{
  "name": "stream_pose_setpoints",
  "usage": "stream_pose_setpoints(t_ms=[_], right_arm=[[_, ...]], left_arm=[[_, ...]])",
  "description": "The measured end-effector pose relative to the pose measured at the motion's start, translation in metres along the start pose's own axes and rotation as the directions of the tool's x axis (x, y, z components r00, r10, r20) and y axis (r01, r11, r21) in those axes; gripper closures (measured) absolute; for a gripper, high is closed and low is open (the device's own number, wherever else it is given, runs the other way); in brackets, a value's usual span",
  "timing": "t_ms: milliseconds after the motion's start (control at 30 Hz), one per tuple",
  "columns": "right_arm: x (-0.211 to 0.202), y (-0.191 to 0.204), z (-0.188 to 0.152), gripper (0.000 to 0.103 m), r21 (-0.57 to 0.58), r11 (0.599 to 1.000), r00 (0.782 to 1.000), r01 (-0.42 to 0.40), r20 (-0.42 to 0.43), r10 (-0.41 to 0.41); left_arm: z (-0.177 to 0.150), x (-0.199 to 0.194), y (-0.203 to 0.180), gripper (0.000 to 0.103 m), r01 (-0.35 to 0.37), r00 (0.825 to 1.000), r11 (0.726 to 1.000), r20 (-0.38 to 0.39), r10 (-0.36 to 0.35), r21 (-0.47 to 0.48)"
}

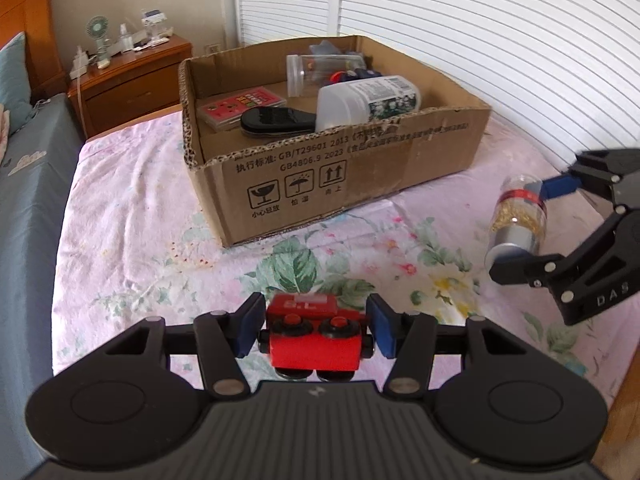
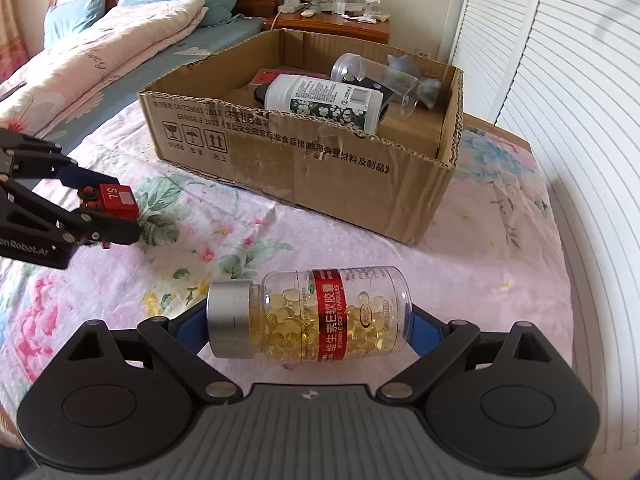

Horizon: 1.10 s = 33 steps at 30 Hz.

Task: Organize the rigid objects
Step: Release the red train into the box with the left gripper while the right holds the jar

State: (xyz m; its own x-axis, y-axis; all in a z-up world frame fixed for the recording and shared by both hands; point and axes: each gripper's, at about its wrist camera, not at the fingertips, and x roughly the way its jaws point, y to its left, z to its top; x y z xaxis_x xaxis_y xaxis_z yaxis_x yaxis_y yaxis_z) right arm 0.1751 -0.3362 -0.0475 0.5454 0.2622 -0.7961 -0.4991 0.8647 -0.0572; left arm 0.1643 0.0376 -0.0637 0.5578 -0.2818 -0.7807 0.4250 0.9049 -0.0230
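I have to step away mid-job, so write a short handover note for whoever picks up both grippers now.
Left gripper: jaws shut on the red toy train car, just above the bedspread.
Right gripper: jaws around the vitamin E bottle, lengthwise, cap to base; firm grip unconfirmed.
Done: white bottle, clear jar, card case and a black item already lie in the cardboard box.
Left: carry both things into the box.

A red toy train car [image 1: 314, 334] with black wheels sits on its side between blue pads. A clear capsule bottle [image 2: 310, 312], silver-capped and red-labelled, lies crosswise over the floral sheet. The open cardboard box [image 1: 360, 184] holds a white bottle, a clear jar and cards.
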Motion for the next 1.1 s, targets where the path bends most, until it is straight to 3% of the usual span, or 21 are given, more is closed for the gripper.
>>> stream_pose_setpoints(t_ms=[100,133,200,300,433,467,633,800,900,933,1100], right_arm=[[-0.005,0.000,0.001,0.005,-0.026,1.000,1.000,0.006,-0.005,-0.006],[-0.006,0.001,0.002,0.005,-0.035,0.999,1.000,0.007,-0.006,-0.007],[-0.008,0.002,0.002,0.005,-0.051,0.999,1.000,0.009,-0.005,-0.009],[-0.009,0.003,0.000,0.005,-0.064,0.998,1.000,0.013,-0.008,-0.013],[-0.011,0.005,-0.004,0.005,-0.051,0.999,1.000,-0.004,-0.006,0.004],[-0.012,0.006,-0.005,0.005,-0.051,0.999,1.000,-0.005,-0.006,0.005],[-0.015,0.006,-0.005,0.005,-0.058,0.998,1.000,-0.002,-0.002,0.001],[-0.016,0.007,-0.004,0.005,-0.049,0.999,1.000,-0.007,0.009,0.007],[-0.015,0.009,-0.004,0.005,-0.054,0.999,1.000,-0.006,0.007,0.006],[-0.016,0.009,-0.003,0.005,-0.056,0.998,1.000,-0.003,0.008,0.004],[-0.019,0.009,0.000,0.005,-0.059,0.998,1.000,0.004,0.022,-0.003]], left_arm=[[0.003,-0.006,-0.001,0.051,0.010,1.000,1.000,-0.015,-0.009,0.027],[0.004,-0.008,-0.001,0.065,0.021,1.000,0.999,-0.021,-0.020,0.037],[0.007,-0.011,-0.001,0.068,0.034,0.999,0.998,-0.029,-0.033,0.049],[0.006,-0.012,-0.004,0.067,0.026,0.999,0.996,-0.035,-0.023,0.083],[-0.005,-0.010,-0.005,0.037,0.049,0.997,0.995,-0.065,-0.044,0.088],[-0.008,-0.011,-0.004,0.034,0.050,0.997,0.995,-0.069,-0.044,0.090],[-0.022,-0.008,0.002,0.035,0.035,0.993,0.997,-0.111,-0.027,0.074],[-0.025,-0.008,0.009,0.035,0.040,0.996,0.999,-0.084,-0.043,-0.032],[-0.027,-0.004,0.005,0.042,0.041,0.996,0.998,-0.077,-0.044,-0.051],[-0.027,-0.004,0.003,0.051,0.035,0.997,0.999,-0.066,-0.037,-0.040],[-0.025,-0.005,0.002,0.053,0.048,0.997,0.998,-0.062,-0.050,-0.035]])
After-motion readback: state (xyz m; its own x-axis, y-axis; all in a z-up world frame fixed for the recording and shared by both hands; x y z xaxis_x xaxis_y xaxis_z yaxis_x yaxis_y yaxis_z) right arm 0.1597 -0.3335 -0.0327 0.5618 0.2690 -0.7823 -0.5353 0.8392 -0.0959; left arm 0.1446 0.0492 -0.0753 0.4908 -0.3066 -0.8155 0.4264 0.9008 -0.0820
